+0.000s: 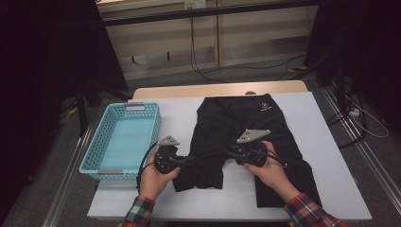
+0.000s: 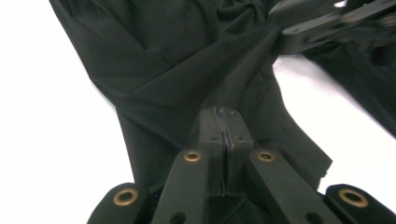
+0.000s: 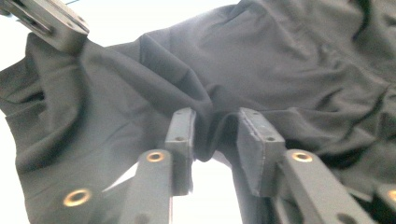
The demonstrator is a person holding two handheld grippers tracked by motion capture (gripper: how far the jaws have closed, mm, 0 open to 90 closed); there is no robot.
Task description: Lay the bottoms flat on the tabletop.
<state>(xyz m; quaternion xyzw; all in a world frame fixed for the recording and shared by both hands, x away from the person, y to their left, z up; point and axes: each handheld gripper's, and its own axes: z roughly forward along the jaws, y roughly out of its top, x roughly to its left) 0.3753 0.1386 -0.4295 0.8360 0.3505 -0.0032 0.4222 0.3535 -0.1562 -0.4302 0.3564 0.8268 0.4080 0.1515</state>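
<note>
Nearest the high cam: two forearms in red plaid sleeves come in at 6 o'clock, each hand w/ a gripper. Left hand (image 1: pixel 153 177) holds the left gripper (image 1: pixel 191 160), pointed toward 3 o'clock; right hand (image 1: pixel 269 170) holds the right gripper (image 1: pixel 231 152), pointed toward 9 o'clock. Tips face each other, near but apart, over the black shorts (image 1: pixel 246 127).

Shorts lie flat on the white table (image 1: pixel 312 189), center to 3 o'clock side, waistband w/ small white logo (image 1: pixel 265 107) toward 12 o'clock, legs toward 6 o'clock. Both grippers sit at the lower middle of the garment, abt the crotch / left-leg area.

Left gripper view: left gripper (image 2: pixel 225 135) has jaws pressed tight together, a thin fold of the black fabric pinched btwn the pads; cloth pulls taut from it toward 1 o'clock, where the other gripper's jaw shows.

Right gripper view: right gripper (image 3: pixel 215 135) has jaws parted w/ a clear gap; a fold of the shorts (image 3: pixel 261 65) sags btwn them and touches the inner face of the left-hand jaw, but no squeeze on it – loose, not gripped.

Light-blue basket (image 1: pixel 101 137) stands at 9 o'clock of the shorts, on the table's left edge, just beside the left hand.
</note>
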